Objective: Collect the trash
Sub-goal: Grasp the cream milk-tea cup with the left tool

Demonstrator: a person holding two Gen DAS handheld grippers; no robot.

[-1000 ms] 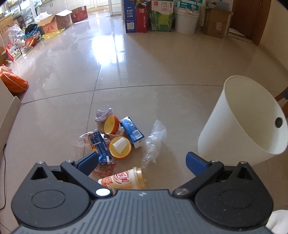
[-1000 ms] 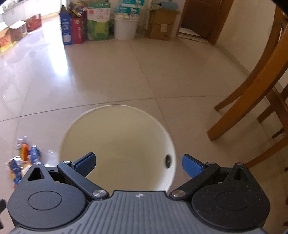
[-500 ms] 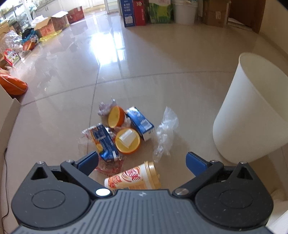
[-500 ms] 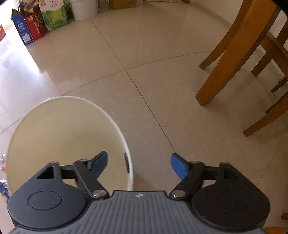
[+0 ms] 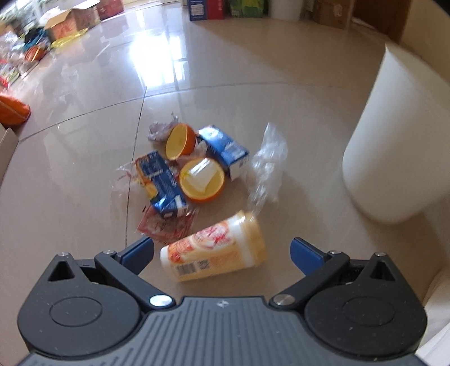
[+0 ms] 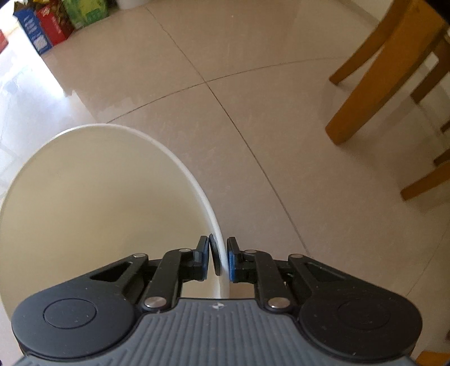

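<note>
A pile of trash lies on the tiled floor in the left wrist view: a yellow drink cup (image 5: pixel 216 257) on its side, two orange bowls (image 5: pixel 202 180), two blue cartons (image 5: pixel 161 183), a clear plastic wrapper (image 5: pixel 267 166) and a red wrapper (image 5: pixel 166 228). My left gripper (image 5: pixel 222 250) hangs open just above the cup, its fingers apart on either side and not touching it. The white bin (image 5: pixel 399 140) stands to the right of the pile. My right gripper (image 6: pixel 219 259) is closing tight onto the bin's rim (image 6: pixel 180 163), one pad inside the wall and one outside.
Wooden chair legs (image 6: pixel 362 93) stand on the floor to the right of the bin. Cardboard boxes (image 5: pixel 81 14) and coloured cartons (image 6: pixel 50 28) line the far wall. An orange bag (image 5: pixel 11 112) lies at the far left.
My left gripper has sunk toward the pile, so the yellow cup now lies between its fingers. My right gripper moved to the bin's right rim and went from wide open to shut on it.
</note>
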